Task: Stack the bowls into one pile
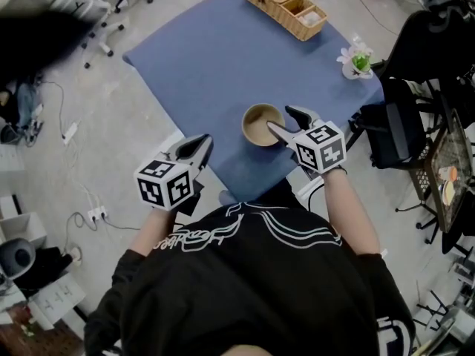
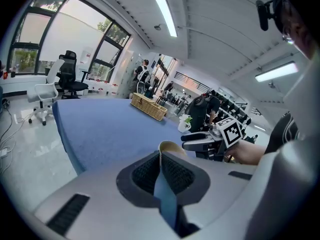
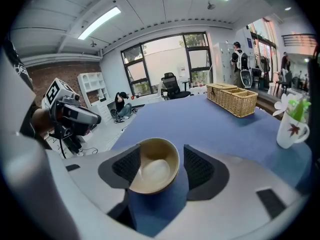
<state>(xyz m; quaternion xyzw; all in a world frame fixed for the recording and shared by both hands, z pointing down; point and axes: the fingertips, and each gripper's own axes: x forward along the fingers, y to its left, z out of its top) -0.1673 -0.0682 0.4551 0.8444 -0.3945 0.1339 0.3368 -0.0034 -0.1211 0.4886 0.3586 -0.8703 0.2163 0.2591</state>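
Tan bowl (image 1: 260,124) on blue table (image 1: 200,73), right tongs spread around its rim.

1 bowl visible, upright, close to the table's near edge, roughly mid-width; cannot tell whether others nest inside it. Right gripper (image 1: 277,117) reaches in over the table's near edge, jaws wide apart: 1 jaw over the bowl's hollow, the other outside the wall, neither pad pressing. Right gripper view confirms this, with the bowl (image 3: 152,166) sitting free in the gap. Left gripper (image 1: 208,138) hangs off the table's near-left edge, clear of the cloth, jaws together on nothing. Wicker basket (image 1: 286,6) at the table's far edge; white mug with plant (image 1: 358,64) at its right edge.
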